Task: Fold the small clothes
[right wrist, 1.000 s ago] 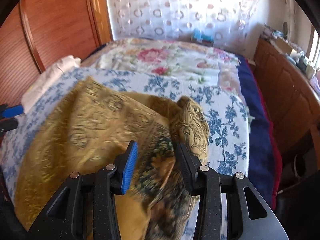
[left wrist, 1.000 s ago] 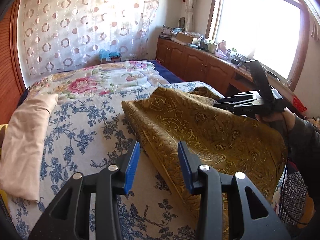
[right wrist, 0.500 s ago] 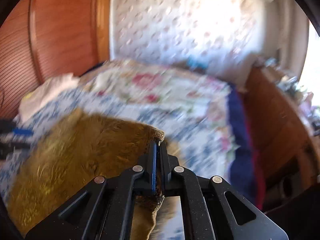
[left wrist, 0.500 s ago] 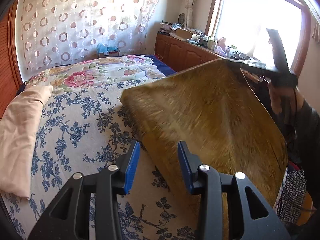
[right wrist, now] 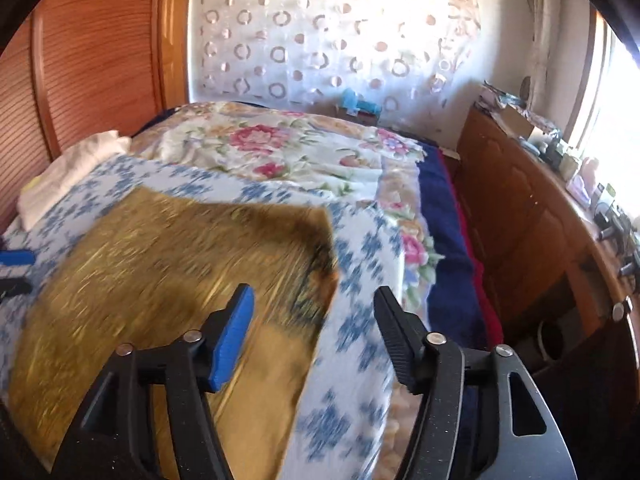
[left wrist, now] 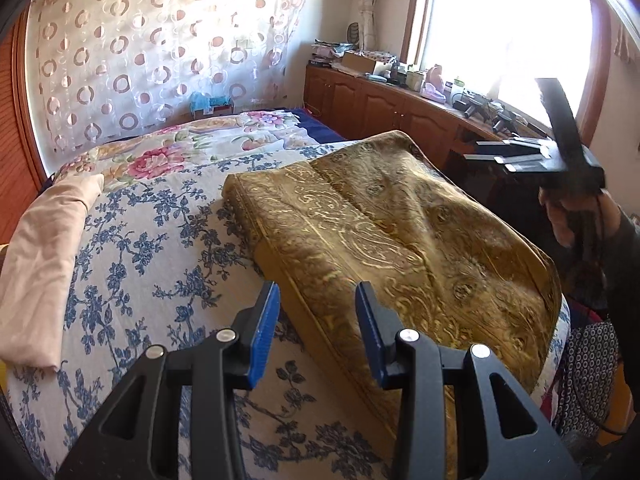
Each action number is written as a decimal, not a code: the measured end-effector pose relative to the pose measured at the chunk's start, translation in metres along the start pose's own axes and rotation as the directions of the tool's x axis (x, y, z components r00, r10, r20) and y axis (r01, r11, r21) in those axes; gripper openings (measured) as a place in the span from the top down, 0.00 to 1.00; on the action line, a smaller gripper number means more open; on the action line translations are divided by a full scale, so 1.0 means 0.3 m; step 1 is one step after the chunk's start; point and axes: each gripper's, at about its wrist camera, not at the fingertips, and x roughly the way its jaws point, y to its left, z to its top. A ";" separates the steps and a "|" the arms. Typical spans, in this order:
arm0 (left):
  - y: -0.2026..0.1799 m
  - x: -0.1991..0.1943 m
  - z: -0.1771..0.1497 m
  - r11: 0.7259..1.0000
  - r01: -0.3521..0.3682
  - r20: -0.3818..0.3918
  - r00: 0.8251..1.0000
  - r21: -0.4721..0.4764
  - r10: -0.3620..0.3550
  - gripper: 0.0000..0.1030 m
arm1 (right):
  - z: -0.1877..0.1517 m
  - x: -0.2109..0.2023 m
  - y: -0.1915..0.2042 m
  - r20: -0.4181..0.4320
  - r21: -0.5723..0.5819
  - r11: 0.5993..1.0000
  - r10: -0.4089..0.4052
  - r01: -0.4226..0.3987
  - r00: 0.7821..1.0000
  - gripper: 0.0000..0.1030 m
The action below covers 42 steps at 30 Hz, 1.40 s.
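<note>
While the left tongs (left wrist: 316, 320) hung parted and empty just above its near left edge, the gold patterned cloth (left wrist: 384, 232) lay folded on the blue-flowered bedspread (left wrist: 132, 248). The right tongs (right wrist: 314, 336), held off its right side, were opening with nothing between them.

A blue-flowered white bedspread (left wrist: 132, 264) covers the near part of the bed. Farther back lies a quilt with pink flowers (left wrist: 192, 148). At the left edge rests a peach cloth (left wrist: 44, 248). A sheer curtain with ring patterns (left wrist: 160, 52) hangs behind the bed. To the right, a wooden cabinet (left wrist: 384, 108) with a cluttered top runs under a bright window (left wrist: 508, 28).
</note>
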 end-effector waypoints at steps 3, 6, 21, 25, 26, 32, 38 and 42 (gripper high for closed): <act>-0.023 -0.013 -0.025 1.000 0.004 -0.011 1.000 0.009 -0.004 0.62 | -0.084 -0.054 0.049 -0.001 -0.001 1.000 0.029 -0.029 1.000 0.26; -0.046 -0.021 -0.064 1.000 0.002 -0.032 0.999 0.025 -0.001 0.62 | -0.169 -0.090 0.078 -0.022 0.021 0.999 0.049 -0.049 0.999 0.26; -0.127 -0.065 -0.278 0.991 0.135 -0.184 0.975 0.025 -0.128 0.62 | -0.402 -0.182 0.093 -0.051 0.129 0.991 0.053 -0.046 0.997 0.26; -0.141 -0.075 -0.307 0.986 0.165 -0.188 0.969 0.008 -0.161 0.62 | -0.387 -0.208 0.138 -0.033 0.098 0.995 0.038 -0.035 0.999 0.26; -0.143 -0.080 -0.311 0.986 0.167 -0.186 0.969 0.007 -0.163 0.62 | -0.384 -0.215 0.148 -0.026 0.094 0.995 0.036 -0.033 0.999 0.26; -0.141 -0.095 -0.328 0.978 0.208 -0.180 0.962 -0.001 -0.205 0.96 | -0.354 -0.252 0.213 0.028 0.067 0.995 0.067 -0.069 0.997 0.26; -0.154 -0.164 -0.219 0.965 0.263 -0.083 0.961 -0.009 -0.263 0.98 | -0.339 -0.282 0.293 0.060 0.024 0.990 0.136 -0.137 0.989 0.21; -0.174 -0.217 -0.093 0.963 0.267 0.018 0.963 0.016 -0.268 0.99 | -0.339 -0.302 0.345 0.067 0.003 0.982 0.186 -0.187 0.980 0.20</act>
